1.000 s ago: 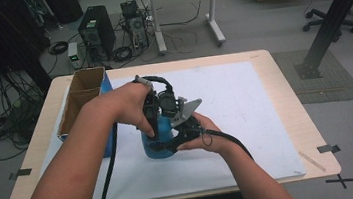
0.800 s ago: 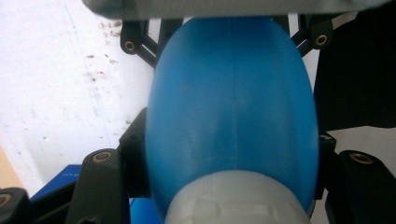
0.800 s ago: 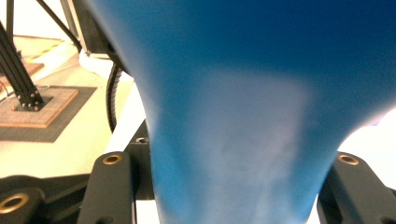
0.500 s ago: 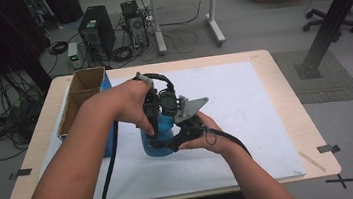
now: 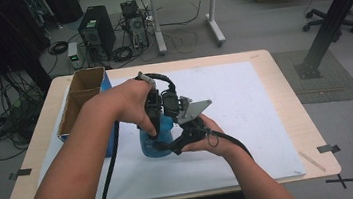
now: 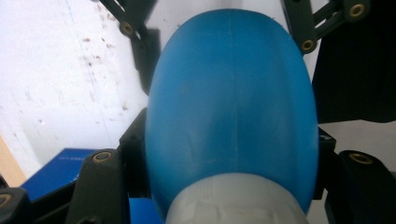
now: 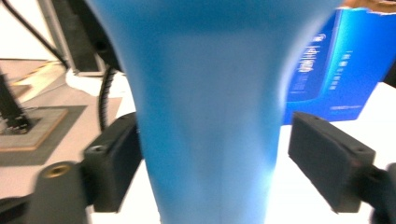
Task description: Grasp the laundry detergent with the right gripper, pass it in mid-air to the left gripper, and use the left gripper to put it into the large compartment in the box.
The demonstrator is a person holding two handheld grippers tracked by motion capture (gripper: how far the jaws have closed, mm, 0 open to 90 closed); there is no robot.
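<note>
A blue plastic bottle (image 5: 153, 146) stands on the white mat (image 5: 249, 96). My left gripper (image 5: 157, 128) comes down from above and is shut on the bottle (image 6: 231, 107) near its pale neck, a jaw on each side. My right gripper (image 5: 168, 143) reaches in from the side at the bottle's lower body (image 7: 210, 116). Its jaws have just been opening. The bottle stands between them, with the right pad (image 7: 327, 158) clearly off the bottle and the left pad (image 7: 114, 163) close to its side.
A blue box (image 5: 83, 97) with open cardboard compartments sits at the table's left, close behind the bottle (image 7: 327, 65). The wooden table edge (image 5: 314, 129) runs around the mat. Computers, cables and a second table stand on the floor beyond.
Both hands keep their places around the bottle. The right gripper's grey plate has shifted very slightly.
</note>
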